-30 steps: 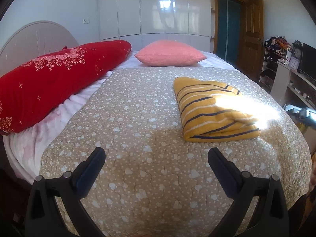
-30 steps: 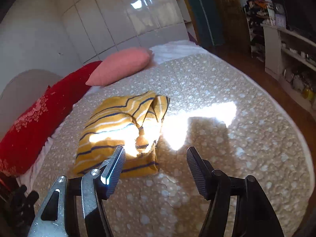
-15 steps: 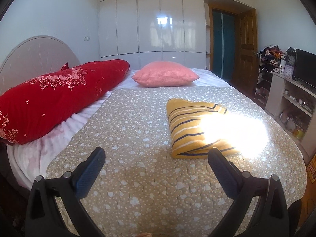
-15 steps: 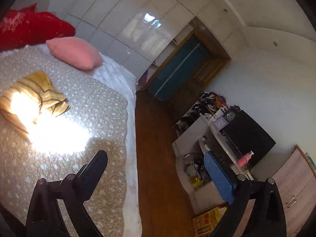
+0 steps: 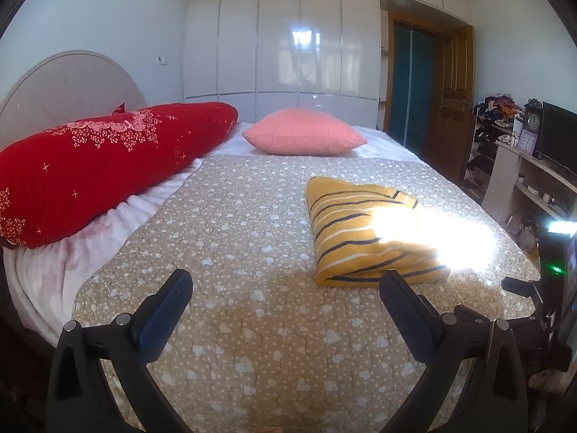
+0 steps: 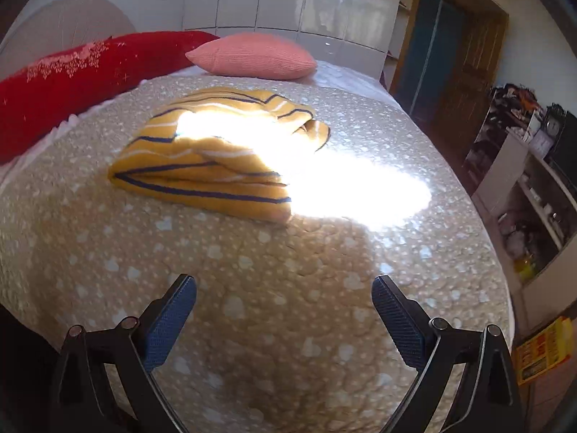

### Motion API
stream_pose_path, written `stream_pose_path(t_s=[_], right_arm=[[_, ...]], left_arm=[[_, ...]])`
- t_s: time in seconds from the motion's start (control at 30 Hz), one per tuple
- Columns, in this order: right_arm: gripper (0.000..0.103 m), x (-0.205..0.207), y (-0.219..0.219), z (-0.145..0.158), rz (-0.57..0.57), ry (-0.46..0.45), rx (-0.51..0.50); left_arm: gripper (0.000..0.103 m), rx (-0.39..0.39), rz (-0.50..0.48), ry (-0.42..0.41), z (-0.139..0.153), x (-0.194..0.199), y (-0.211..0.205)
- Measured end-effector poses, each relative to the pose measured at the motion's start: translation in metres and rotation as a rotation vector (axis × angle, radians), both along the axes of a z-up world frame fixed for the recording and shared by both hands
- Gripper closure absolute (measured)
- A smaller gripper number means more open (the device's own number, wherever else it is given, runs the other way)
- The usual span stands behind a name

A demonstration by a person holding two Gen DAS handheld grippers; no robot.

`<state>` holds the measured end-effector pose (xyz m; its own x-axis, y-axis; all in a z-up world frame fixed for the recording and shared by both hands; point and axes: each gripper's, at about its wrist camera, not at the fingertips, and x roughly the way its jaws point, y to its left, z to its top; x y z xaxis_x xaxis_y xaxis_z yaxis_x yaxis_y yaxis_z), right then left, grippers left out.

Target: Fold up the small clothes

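Observation:
A yellow garment with dark blue and white stripes (image 5: 355,229) lies folded in a thick bundle on the beige spotted bedspread (image 5: 230,223), partly washed out by a bright sun patch. It also shows in the right wrist view (image 6: 202,166). My left gripper (image 5: 285,290) is open and empty, above the bed's near part, short of the garment. My right gripper (image 6: 284,297) is open and empty, also short of the garment. Part of the right gripper's body shows at the right edge of the left wrist view.
A long red bolster (image 5: 101,158) and a pink pillow (image 5: 304,136) lie at the head of the bed. A white wardrobe (image 5: 288,43) stands behind. A wooden door (image 5: 452,108) and shelves with a clock and screen (image 5: 533,166) are at the right.
My right gripper swung away toward the floor and shelves, then came back to face the garment. My left gripper drew back and rose a little. The garment has not moved.

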<state>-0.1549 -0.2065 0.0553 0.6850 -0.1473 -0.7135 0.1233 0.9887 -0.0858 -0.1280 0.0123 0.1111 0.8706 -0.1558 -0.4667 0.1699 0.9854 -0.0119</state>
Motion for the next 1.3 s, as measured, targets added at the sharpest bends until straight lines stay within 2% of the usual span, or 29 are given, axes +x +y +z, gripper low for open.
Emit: stream_pose_path(t_s=[0.1, 0.2, 0.3, 0.43, 0.57, 0.73, 1.07, 1.3], right_arm=[[0.003, 0.007, 0.008, 0.011, -0.046, -0.052, -0.004], [0.001, 0.006, 0.014, 0.023, -0.099, -0.133, -0.043], [0.000, 0.011, 0.017, 0.019, -0.108, -0.122, -0.031], [0.000, 0.015, 0.015, 0.005, -0.091, -0.081, 0.075], [0.000, 0.010, 0.010, -0.005, -0.118, -0.064, 0.082], [0.000, 0.007, -0.005, -0.010, -0.171, -0.040, 0.126], [0.000, 0.004, -0.002, -0.016, -0.188, -0.006, 0.111], [0.000, 0.004, 0.002, -0.019, -0.179, 0.001, 0.114]], left_arm=[[0.000, -0.009, 0.007, -0.063, 0.009, -0.005, 0.002], [0.000, 0.012, -0.022, -0.052, 0.013, 0.005, -0.006], [0.000, 0.065, -0.053, 0.069, 0.000, 0.024, -0.021], [0.000, 0.080, -0.072, 0.213, -0.030, 0.036, -0.033], [0.000, 0.121, -0.089, 0.279, -0.054, 0.036, -0.042], [0.000, 0.072, -0.112, 0.379, -0.069, 0.040, -0.040], [0.000, 0.122, -0.128, 0.411, -0.080, 0.034, -0.049], [0.000, 0.124, -0.110, 0.412, -0.081, 0.037, -0.044]])
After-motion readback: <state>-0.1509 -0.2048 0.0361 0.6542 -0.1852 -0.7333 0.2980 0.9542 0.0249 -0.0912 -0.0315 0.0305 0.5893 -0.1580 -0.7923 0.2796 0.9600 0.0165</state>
